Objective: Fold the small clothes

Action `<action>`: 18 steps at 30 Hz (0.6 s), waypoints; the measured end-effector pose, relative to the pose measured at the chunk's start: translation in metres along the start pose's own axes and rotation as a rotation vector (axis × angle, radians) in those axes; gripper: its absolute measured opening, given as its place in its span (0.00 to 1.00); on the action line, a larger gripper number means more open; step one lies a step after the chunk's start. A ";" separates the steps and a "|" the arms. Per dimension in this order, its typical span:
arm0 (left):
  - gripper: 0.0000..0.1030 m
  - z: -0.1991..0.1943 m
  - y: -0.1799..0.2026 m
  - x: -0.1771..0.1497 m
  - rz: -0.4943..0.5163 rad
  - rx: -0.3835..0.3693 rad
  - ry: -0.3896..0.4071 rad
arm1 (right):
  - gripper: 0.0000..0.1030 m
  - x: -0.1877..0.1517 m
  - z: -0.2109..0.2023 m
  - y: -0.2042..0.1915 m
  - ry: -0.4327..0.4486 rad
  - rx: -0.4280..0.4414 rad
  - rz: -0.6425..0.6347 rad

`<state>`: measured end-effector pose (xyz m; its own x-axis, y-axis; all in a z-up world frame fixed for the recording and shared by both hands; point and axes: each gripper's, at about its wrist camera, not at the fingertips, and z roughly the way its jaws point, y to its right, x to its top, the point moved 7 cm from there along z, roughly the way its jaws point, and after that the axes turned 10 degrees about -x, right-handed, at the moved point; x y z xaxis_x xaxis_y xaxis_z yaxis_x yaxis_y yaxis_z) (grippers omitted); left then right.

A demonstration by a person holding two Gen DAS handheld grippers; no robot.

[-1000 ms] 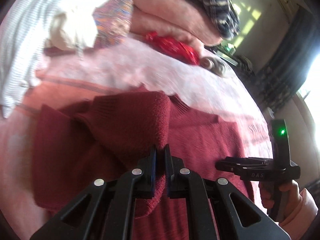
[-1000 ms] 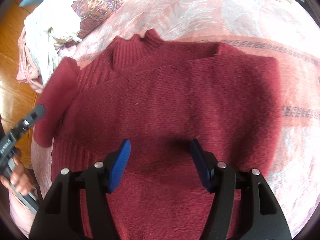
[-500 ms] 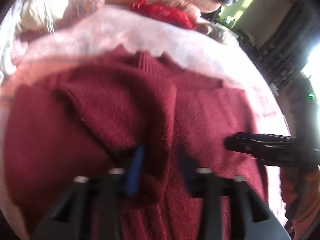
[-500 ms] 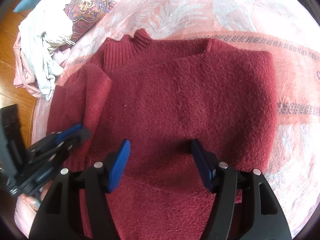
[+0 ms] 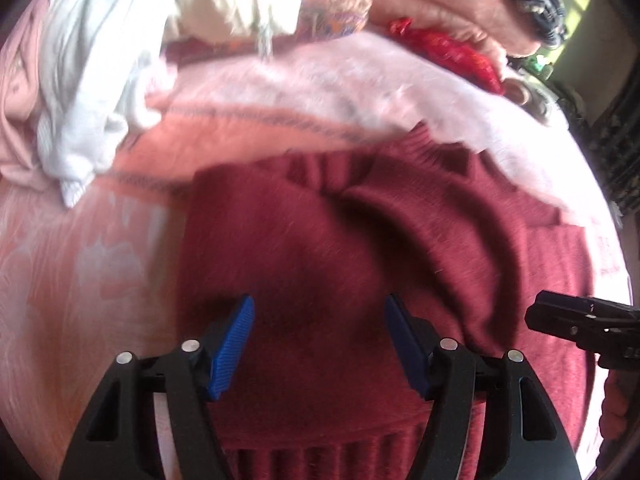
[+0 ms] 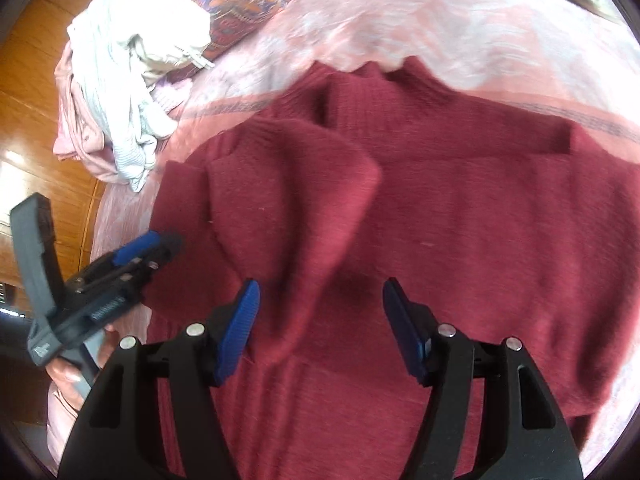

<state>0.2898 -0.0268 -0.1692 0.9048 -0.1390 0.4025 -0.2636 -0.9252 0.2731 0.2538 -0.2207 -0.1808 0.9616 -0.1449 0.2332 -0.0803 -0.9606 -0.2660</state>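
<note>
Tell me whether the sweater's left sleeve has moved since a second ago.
Yes. In the right wrist view the sleeve, earlier hanging off past the sweater's edge, now lies folded across its body; the left gripper, jaws just opened, has released it.

**What the two views do not show clearly**

The left wrist view is smeared by motion blur, so the knit of the dark red sweater [image 5: 320, 248] and the pattern of the pink bedspread [image 5: 80, 264] are not readable. The sweater's lower hem is cut off by the bottom edge in both views. The right gripper [image 5: 580, 328] enters only partly at the right edge; how its jaws stand cannot be told there. The hand [image 6: 76, 376] holding the left gripper [image 6: 152, 248] is mostly hidden behind the handle. The pile of light clothes [image 6: 132, 60] is too crumpled to tell the pieces apart.
</note>
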 end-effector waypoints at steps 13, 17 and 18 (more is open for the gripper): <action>0.66 -0.002 0.003 0.003 0.076 0.082 0.041 | 0.13 -0.003 -0.008 0.025 -0.008 -0.166 -0.094; 0.68 0.021 -0.001 -0.007 0.083 0.122 -0.004 | 0.31 -0.006 0.001 0.035 -0.031 -0.171 -0.077; 0.68 0.020 -0.001 -0.006 0.087 0.119 -0.003 | 0.31 -0.001 -0.009 0.032 -0.006 -0.193 -0.090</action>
<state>0.2912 -0.0320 -0.1900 0.8814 -0.2210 0.4176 -0.2992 -0.9451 0.1314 0.2484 -0.2535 -0.1812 0.9686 -0.0556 0.2423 -0.0421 -0.9973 -0.0606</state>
